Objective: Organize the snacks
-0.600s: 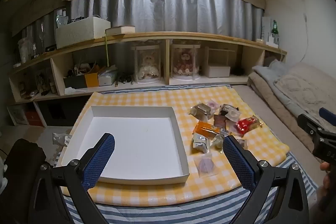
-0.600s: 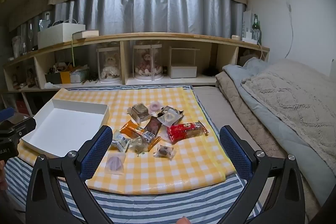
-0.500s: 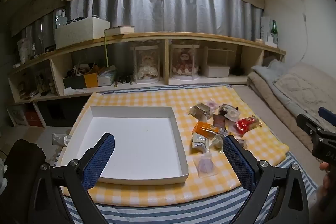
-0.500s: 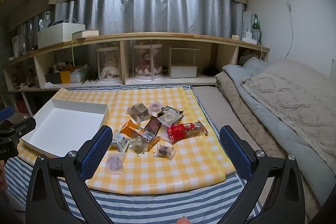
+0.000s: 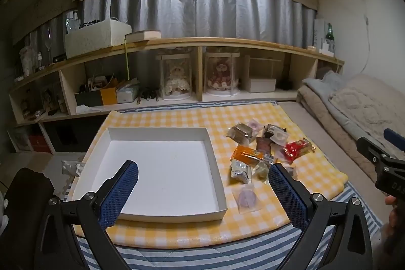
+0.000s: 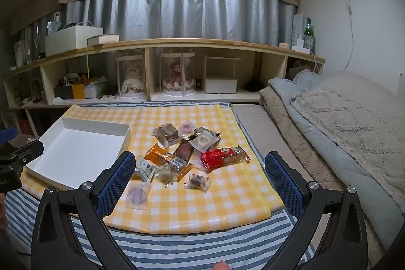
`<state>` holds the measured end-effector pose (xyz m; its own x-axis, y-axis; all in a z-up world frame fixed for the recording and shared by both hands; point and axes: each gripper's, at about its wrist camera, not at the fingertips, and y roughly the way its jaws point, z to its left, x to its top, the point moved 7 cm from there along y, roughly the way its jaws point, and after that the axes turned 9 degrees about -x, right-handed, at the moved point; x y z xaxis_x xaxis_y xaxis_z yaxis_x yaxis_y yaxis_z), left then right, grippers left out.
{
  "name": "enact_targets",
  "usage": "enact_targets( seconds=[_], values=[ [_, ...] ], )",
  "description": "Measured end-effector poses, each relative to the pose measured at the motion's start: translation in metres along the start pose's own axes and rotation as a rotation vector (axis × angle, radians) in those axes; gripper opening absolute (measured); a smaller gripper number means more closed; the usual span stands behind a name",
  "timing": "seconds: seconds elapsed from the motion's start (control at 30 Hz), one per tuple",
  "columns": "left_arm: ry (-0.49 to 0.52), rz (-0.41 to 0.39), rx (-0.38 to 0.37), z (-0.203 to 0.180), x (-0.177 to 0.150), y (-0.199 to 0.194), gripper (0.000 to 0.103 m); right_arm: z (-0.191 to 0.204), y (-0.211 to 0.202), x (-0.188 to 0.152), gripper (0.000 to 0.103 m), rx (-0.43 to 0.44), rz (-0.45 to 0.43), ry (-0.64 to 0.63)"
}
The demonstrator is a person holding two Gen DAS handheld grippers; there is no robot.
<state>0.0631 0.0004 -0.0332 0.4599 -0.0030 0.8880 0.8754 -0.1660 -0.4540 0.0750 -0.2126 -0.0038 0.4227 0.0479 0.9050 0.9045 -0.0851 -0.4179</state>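
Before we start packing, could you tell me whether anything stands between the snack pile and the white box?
Nothing visible does. Only bare checkered cloth separates the snack pile from the empty white box; both open grippers hover short of them.

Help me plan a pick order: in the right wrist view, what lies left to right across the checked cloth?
White box → purple snack in clear wrap → orange packet → small dark wrapped candy → red packet.
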Motion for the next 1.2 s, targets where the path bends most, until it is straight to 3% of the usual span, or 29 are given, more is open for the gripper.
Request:
enact_targets(
  seconds=[1.2],
  values=[
    [0.002, 0.007, 0.005, 0.0000, -0.0026, 0.0056, 0.103, -0.0004, -0.0014, 0.0005, 0.103, -0.003, -0.004, -0.008]
  ],
)
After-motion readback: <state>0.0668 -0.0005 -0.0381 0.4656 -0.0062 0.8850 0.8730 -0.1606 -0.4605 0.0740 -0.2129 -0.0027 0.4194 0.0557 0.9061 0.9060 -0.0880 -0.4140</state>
